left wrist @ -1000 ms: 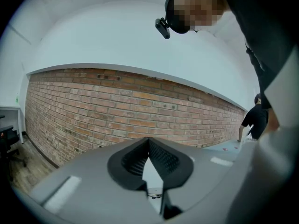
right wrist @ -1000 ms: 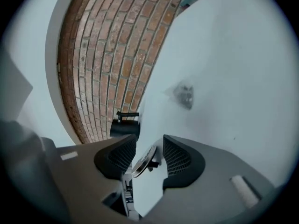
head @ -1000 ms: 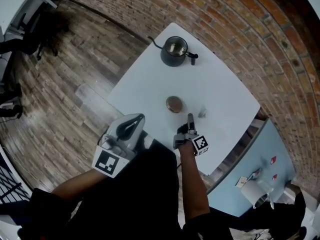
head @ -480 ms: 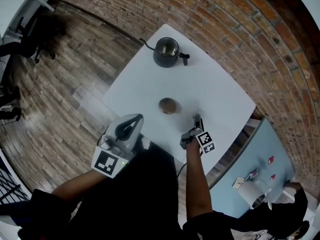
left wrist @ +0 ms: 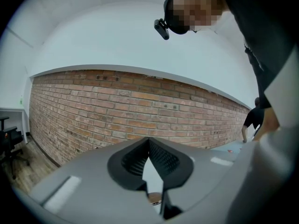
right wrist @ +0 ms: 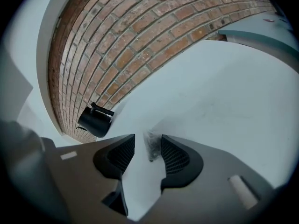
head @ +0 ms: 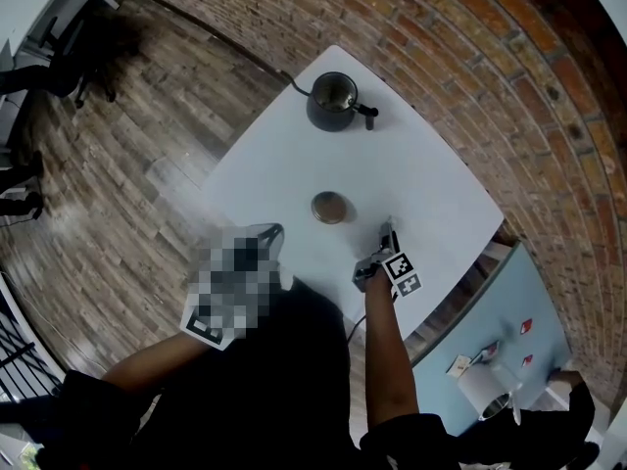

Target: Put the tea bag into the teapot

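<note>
One tea bag (right wrist: 152, 149) on white counter (head: 421, 164) between right gripper (right wrist: 147, 138) fingers, apart and just been opening, left gripper (left wrist: 149, 141) fingers together, empty, teapot (head: 333, 101) at upper centre.

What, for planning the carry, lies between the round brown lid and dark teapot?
Nothing; head view shows bare white table between round brown lid and dark teapot.
</note>
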`<state>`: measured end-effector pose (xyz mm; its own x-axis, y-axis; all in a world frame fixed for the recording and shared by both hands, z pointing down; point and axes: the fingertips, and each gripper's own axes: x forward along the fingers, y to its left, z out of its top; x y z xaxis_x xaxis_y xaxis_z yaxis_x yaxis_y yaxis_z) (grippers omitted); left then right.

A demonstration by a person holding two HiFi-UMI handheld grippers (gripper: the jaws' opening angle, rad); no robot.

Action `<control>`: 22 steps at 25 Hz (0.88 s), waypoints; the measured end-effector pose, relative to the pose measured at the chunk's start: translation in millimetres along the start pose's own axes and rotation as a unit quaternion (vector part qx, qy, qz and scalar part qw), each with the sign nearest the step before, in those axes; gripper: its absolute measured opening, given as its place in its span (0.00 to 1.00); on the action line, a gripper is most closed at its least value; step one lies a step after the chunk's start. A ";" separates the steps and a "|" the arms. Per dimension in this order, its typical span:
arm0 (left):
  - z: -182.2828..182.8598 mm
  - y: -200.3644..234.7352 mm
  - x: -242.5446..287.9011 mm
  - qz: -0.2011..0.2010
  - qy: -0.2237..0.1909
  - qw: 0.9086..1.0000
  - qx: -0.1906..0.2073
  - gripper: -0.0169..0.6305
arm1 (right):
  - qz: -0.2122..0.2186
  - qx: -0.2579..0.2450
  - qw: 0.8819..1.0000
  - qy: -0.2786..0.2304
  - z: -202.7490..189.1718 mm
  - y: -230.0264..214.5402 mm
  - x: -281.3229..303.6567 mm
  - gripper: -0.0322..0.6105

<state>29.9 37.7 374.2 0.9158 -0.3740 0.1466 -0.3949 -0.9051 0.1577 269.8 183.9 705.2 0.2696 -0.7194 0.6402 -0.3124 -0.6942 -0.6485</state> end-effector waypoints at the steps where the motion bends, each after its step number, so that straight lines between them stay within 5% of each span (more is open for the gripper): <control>1: -0.1 0.4 0.0 0.003 0.000 1.000 0.000 0.03 | -0.003 -0.001 1.000 0.001 0.4 -1.4 0.7 0.32; 13: -4.8 6.0 -5.5 0.033 0.000 0.999 -0.014 0.03 | -0.013 -0.014 1.000 0.008 3.1 -8.8 1.7 0.13; 22: -9.3 4.8 7.9 0.025 -0.006 1.000 -0.016 0.03 | -0.002 -0.055 0.998 0.014 12.5 5.8 -2.1 0.12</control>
<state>34.5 32.3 385.2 0.8960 -0.4206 0.1424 -0.4414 -0.8786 0.1822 278.8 181.1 694.9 0.2461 -0.7153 0.6541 -0.4093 -0.6884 -0.5988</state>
